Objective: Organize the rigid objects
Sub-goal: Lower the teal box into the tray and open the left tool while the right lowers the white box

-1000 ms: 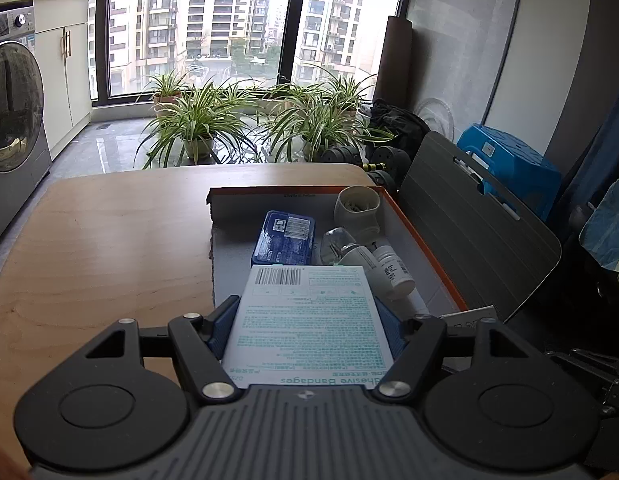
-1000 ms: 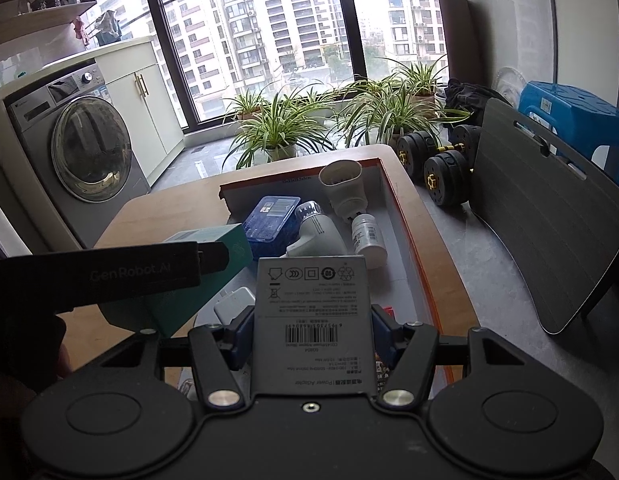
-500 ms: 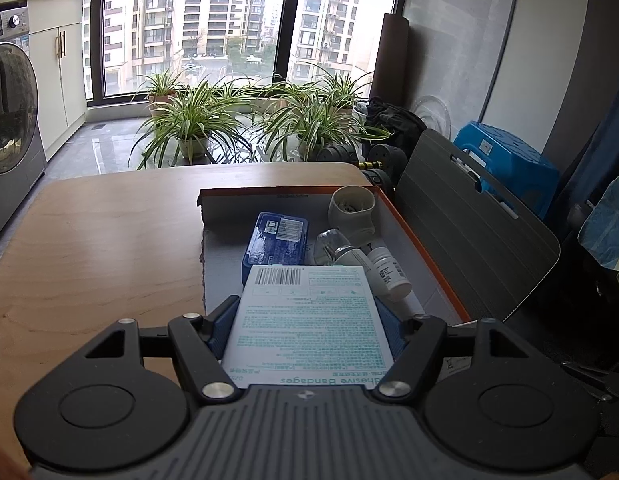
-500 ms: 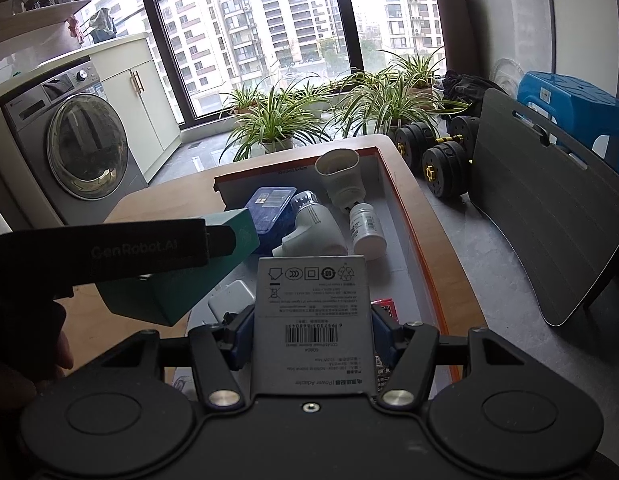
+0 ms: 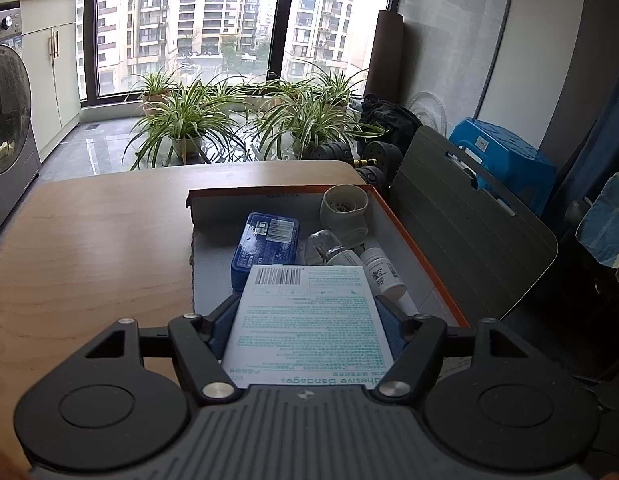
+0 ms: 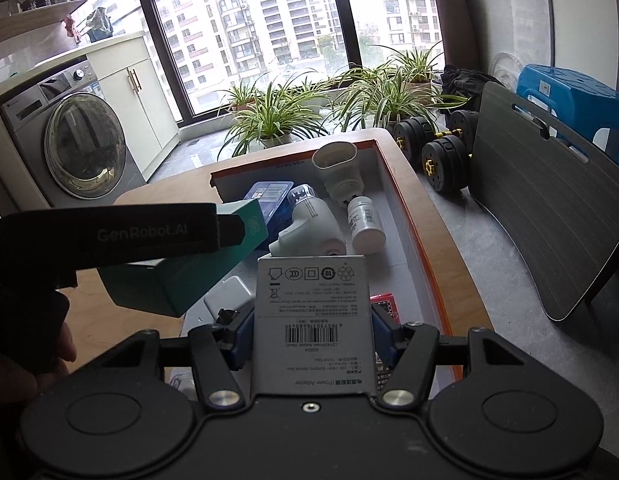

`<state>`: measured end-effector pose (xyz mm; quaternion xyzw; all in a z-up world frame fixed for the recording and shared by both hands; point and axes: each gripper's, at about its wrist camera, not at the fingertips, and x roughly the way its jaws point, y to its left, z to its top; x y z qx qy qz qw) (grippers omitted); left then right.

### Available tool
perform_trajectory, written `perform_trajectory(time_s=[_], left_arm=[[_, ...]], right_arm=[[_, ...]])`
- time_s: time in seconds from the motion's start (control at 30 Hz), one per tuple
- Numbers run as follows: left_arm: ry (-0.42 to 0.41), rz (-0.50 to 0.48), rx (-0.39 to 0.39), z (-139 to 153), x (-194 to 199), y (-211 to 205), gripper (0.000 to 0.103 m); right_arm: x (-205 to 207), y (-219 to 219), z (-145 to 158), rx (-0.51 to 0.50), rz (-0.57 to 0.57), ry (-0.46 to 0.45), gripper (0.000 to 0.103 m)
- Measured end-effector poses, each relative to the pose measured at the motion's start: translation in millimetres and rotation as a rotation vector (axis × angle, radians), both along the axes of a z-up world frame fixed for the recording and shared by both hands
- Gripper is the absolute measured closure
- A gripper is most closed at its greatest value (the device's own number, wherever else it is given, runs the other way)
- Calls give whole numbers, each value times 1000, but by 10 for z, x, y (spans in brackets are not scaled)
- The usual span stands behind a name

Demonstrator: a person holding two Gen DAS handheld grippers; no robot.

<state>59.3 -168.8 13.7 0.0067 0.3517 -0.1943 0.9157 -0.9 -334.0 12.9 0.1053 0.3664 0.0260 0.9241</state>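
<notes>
Both tongs were loaded: left tongs point(image 5: 307, 314) gripped the bandage box point(image 5: 309, 320), right tongs point(image 6: 311, 330) the adapter box point(image 6: 313, 316). The open tray point(image 6: 413, 232) lay straight ahead & below both, long axis running away from the tongs; free floor approx. at its near end.

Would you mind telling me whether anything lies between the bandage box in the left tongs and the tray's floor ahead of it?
Yes: the blue case and a white bottle lie just beyond the bandage box in the tray.
</notes>
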Motion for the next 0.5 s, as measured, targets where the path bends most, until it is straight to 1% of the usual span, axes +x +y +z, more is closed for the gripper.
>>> perform_trajectory(time_s=[0.13, 0.17, 0.2, 0.3, 0.37, 0.4, 0.43, 0.5], left_arm=[[-2, -22, -1, -8, 31, -37, 31], [-6, -30, -4, -6, 39, -47, 35], [-12, -39, -5, 0, 49, -59, 37], [-41, -66, -9, 15, 88, -112, 37], [-27, -80, -13, 0, 146, -144, 37], [-20, -79, -23, -1, 166, -141, 37], [-18, -76, -33, 2, 174, -132, 37], [-21, -69, -36, 11, 173, -108, 37]], right_arm=[[10, 9, -12, 1, 3, 2, 33], [13, 5, -18, 3, 2, 3, 33], [16, 4, -23, 5, 3, 3, 33], [36, 8, -49, 3, 4, 12, 33], [49, 0, -70, 9, 11, 19, 30], [51, -3, -73, 10, 11, 15, 31], [56, -3, -75, 8, 13, 14, 28], [59, 8, -79, -5, 18, 15, 27]])
